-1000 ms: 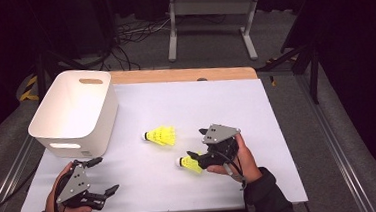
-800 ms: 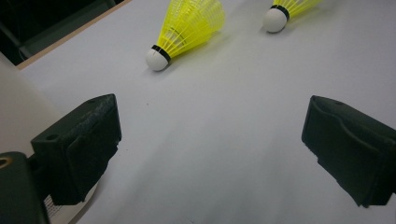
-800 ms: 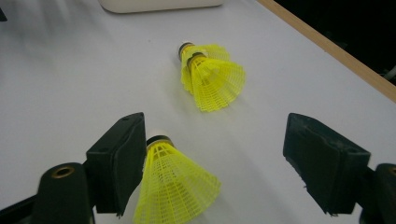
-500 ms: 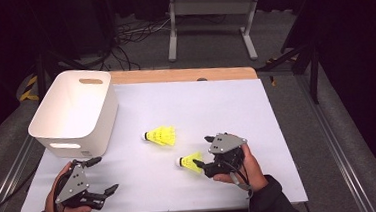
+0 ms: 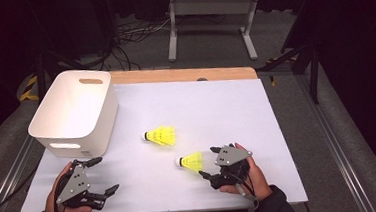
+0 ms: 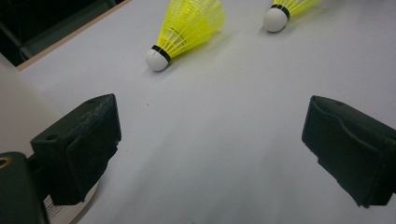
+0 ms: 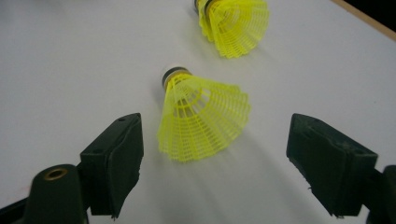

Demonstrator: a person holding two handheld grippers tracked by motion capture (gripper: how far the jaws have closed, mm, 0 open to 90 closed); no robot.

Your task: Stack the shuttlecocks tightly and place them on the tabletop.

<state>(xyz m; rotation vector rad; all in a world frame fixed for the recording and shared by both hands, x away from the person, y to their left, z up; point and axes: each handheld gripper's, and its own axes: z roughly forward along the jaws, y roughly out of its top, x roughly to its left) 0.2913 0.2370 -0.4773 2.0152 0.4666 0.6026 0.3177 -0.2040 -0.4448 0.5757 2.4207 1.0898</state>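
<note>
With its jaws just opened wide, the right gripper (image 5: 207, 177) straddles the near shuttlecock (image 7: 203, 116) skirt-first, no contact yet; left gripper (image 5: 104, 175) idles open by the bin (image 5: 76, 110).

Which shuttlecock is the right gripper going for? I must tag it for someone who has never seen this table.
Start at the white bin on the table's left, then look right to the two yellow shuttlecocks lying on the white tabletop. It is the nearer shuttlecock, with the open right gripper just behind its skirt; the farther shuttlecock lies closer to the bin.
</note>
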